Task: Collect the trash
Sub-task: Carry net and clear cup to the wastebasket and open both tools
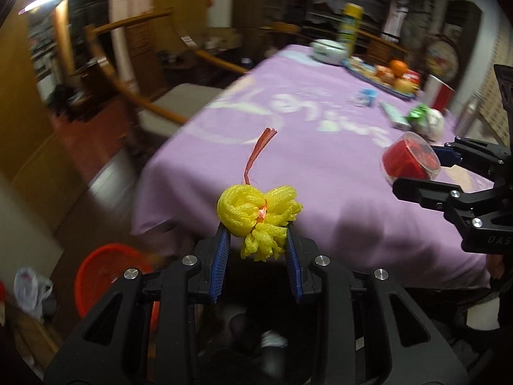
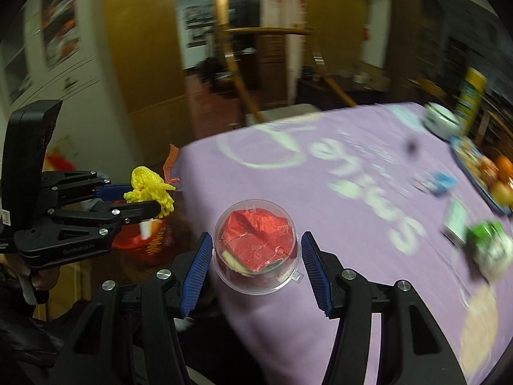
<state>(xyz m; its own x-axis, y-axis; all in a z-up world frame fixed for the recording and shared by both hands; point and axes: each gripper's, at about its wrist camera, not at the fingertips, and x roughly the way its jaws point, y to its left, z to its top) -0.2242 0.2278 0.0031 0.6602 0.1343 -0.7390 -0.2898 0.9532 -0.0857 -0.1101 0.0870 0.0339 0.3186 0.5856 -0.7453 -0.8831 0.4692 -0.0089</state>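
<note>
**Both grippers loaded, basket waiting low in frame**

Nearest the lens, lower centre of the left wrist view: left gripper (image 1: 258, 227), blue pads clenched on a yellow foam fruit net (image 1: 256, 216), bunched and tied, with a reddish plastic strip (image 1: 259, 152) sticking up from the knot. Lower centre of the right wrist view: right gripper (image 2: 256, 250), jaws set wide and grasping a clear plastic cup (image 2: 256, 245), pads flanking its round wall, red wrapper scraps stuffed inside.

Largest first:

- Purple tablecloth (image 1: 288, 147) filling the middle of both views, white lettering across it. Still lying toward the right edge: green wrapper (image 1: 418, 114), small blue packet (image 1: 368, 96), fruit tray (image 1: 384, 73) — the last likely not trash.
- Red basket (image 1: 105, 272), lower left of the left wrist view, off the table on the floor; probably the bin.
- Cup: light, thin-walled, smooth, likely to buckle or squirt out under a hard pinch. Best taken across the stiffer rim, gently, kept mouth-up so nothing spills.
- Foam net: near weightless, soft, springy, grippy. Safe to squeeze hard anywhere in the bundle; loose strip apt to snag.
</note>
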